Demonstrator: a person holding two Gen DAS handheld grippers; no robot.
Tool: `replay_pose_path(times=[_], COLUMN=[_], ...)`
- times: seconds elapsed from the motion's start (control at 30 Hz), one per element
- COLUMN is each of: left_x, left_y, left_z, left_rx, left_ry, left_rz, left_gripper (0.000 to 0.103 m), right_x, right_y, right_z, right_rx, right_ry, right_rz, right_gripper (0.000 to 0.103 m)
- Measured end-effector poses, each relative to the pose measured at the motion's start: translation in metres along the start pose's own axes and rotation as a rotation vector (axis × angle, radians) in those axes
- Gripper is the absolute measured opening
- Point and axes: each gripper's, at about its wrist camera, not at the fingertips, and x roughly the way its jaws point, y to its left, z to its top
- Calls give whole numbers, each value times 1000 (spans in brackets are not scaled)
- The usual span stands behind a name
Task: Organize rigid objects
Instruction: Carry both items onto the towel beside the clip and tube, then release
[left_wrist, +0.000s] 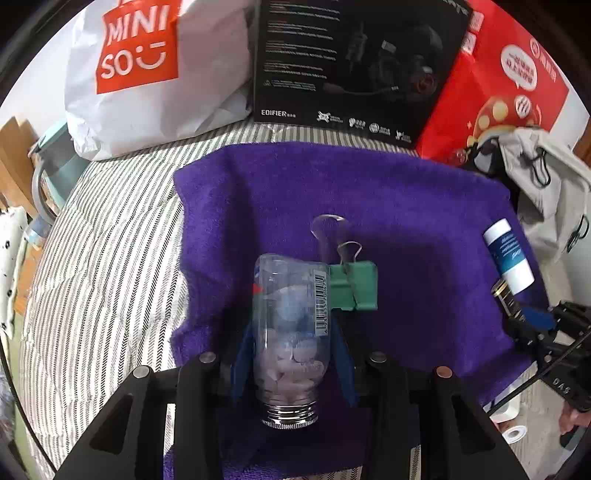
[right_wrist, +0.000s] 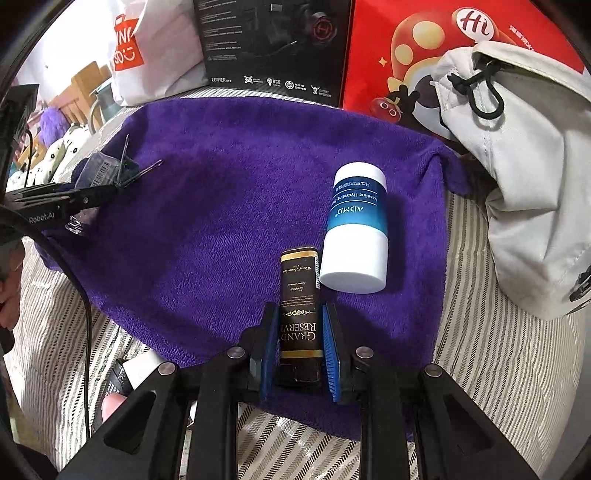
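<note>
Left tongs: closed around jar, long axis pointing away, on the towel's left side.
Right tongs: clamping box, lengthwise, just beside tube.

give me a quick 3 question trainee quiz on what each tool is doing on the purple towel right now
1. True or false: the left tool is closed on a clear bottle with tablets inside.
2. What does the right tool grip? A) the white and blue tube B) the black and gold box C) the green binder clip
3. Fill in: the white and blue tube lies on the ______ towel, beside the black and gold box.

Key: 1 true. 2 B. 3 purple. The green binder clip lies right of the bottle.
</note>
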Motion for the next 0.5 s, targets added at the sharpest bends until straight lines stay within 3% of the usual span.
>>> replay_pose_path(times=[0.33, 0.47, 0.5], left_x=[-1, -4, -4], left_y=[-11, -16, -17], left_z=[-9, -14, -15], left_rx=[71, 96, 104], left_ry=[22, 33, 35], left_rz=[61, 75, 73], left_gripper=[40, 47, 51], right_x=[1, -3, -6], right_y=[-2, -9, -10], right_z=[1, 0, -2], right_rx=[-4, 10, 10], right_ry=[21, 31, 23], right_rz=[4, -21, -17], right_gripper=[29, 56, 56])
